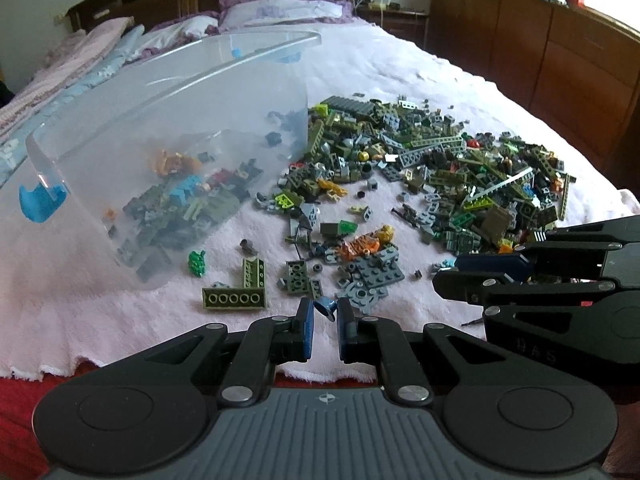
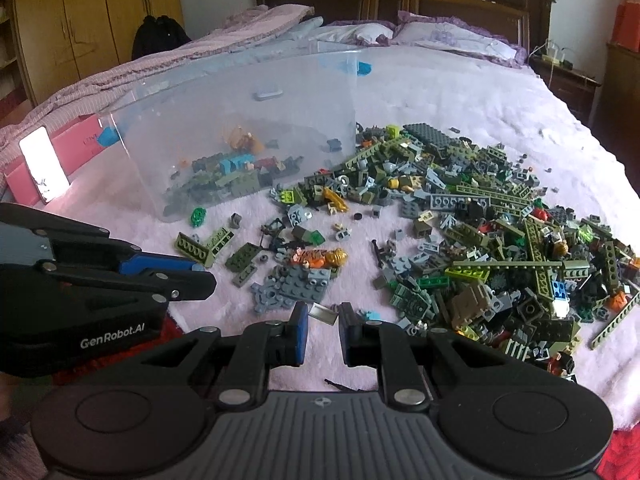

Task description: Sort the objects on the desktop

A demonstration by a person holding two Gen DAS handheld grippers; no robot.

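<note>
While a few bricks lay in the clear bin (image 1: 168, 128), most remained heaped on the bed (image 1: 420, 76); left tongs (image 1: 325, 312) gripped a blue piece (image 1: 325, 307), right tongs (image 2: 323, 314) a grey tile (image 2: 323, 313)

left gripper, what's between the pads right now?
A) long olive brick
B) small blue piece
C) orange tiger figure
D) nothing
B: in the left wrist view the left gripper pinches a small blue piece between its blue pads, while the long olive brick and the orange tiger figure lie on the blanket.
</note>
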